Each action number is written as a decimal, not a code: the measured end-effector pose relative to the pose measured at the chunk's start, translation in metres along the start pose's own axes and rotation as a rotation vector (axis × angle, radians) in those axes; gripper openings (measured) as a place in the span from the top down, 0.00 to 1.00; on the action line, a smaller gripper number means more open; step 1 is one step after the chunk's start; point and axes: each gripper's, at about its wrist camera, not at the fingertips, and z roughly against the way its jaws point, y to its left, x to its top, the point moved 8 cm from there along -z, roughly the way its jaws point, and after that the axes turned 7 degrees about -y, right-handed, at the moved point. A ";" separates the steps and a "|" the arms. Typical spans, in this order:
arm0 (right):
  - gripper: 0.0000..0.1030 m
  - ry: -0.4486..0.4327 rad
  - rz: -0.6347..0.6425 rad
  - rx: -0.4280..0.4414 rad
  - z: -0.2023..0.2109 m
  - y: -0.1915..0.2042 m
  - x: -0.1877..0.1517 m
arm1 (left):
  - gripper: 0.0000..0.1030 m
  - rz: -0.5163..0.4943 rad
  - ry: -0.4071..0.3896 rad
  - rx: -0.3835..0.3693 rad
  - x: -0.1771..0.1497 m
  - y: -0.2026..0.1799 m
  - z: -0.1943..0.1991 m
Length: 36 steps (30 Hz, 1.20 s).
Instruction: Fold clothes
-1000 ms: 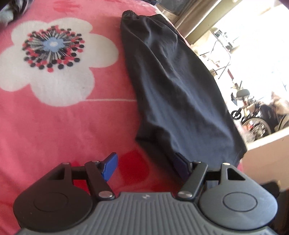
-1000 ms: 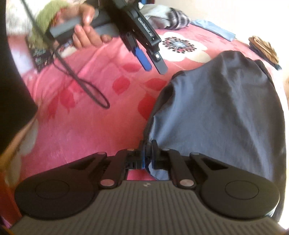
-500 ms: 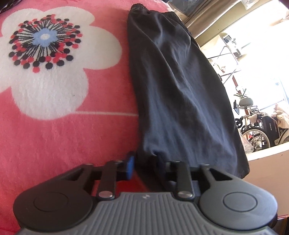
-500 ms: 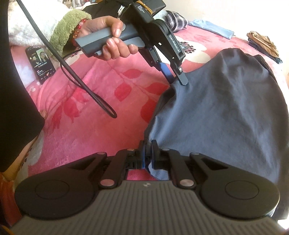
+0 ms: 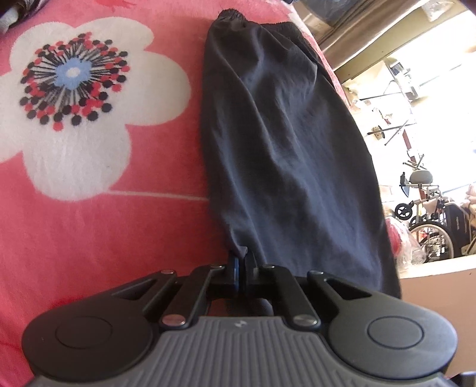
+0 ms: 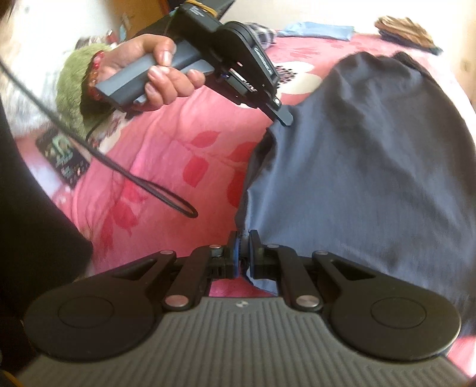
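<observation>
A dark garment (image 5: 282,134) lies lengthwise on the pink flowered blanket (image 5: 74,238), its gathered waistband at the far end. My left gripper (image 5: 241,259) has its jaws closing on the garment's near left corner, and the blue pads pinch a bunched fold of cloth. The right wrist view shows the same garment (image 6: 372,163) spread wide. There my right gripper (image 6: 244,238) is shut on the near hem corner. Further along that edge the left gripper (image 6: 283,117), held by a person's hand (image 6: 160,74), grips the cloth.
A black cable loop (image 6: 148,184) and a phone (image 6: 64,157) lie on the blanket at the left. Folded clothes (image 6: 404,26) and a blue cloth (image 6: 318,29) sit at the far edge. Past the bed's right edge stands a wheelchair (image 5: 431,232).
The left gripper was open above the blanket, moved over to the garment's edge and shut on its corner. The right gripper kept its hold and rolled a little.
</observation>
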 end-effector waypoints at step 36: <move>0.95 -0.180 -0.836 -0.047 0.020 -0.103 -0.053 | 0.58 -0.361 -0.214 -0.069 -0.001 -0.007 0.000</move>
